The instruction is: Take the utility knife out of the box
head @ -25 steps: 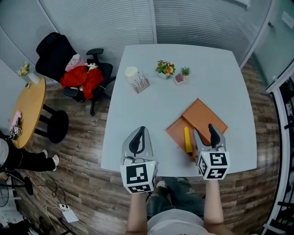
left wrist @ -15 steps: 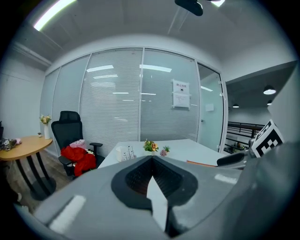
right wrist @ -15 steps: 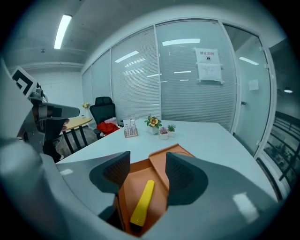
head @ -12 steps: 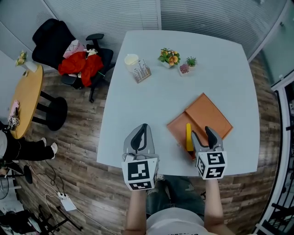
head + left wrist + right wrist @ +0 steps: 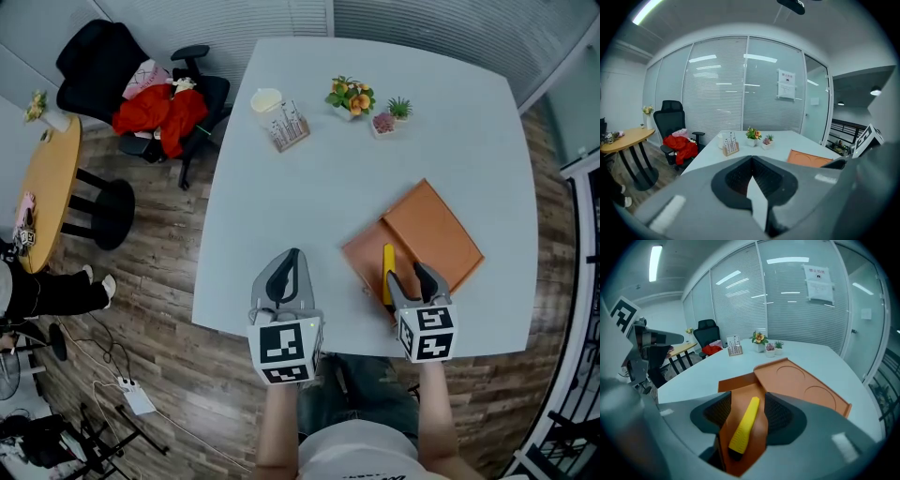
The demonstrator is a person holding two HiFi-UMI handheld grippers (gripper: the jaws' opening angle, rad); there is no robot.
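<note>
On table [image 5: 309,178], near front edge: open orange box [image 5: 362,255]. L gripper [image 5: 292,256] clenched, empty, idle. R gripper [image 5: 407,277] jaws apart, straddling yellow utility knife [image 5: 387,267] lying in box. Step: pre-grasp. Next: lower, pinch handle, lift clear.

Bright, even ceiling-strip light — fisheye bending, dark vignetted corners — blurred near foreground

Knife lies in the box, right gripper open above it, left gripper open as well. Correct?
No: the left gripper is shut, jaws together on nothing, as the left gripper view shows. The rest holds: the knife lies in the box and the right gripper is open above it.
</note>
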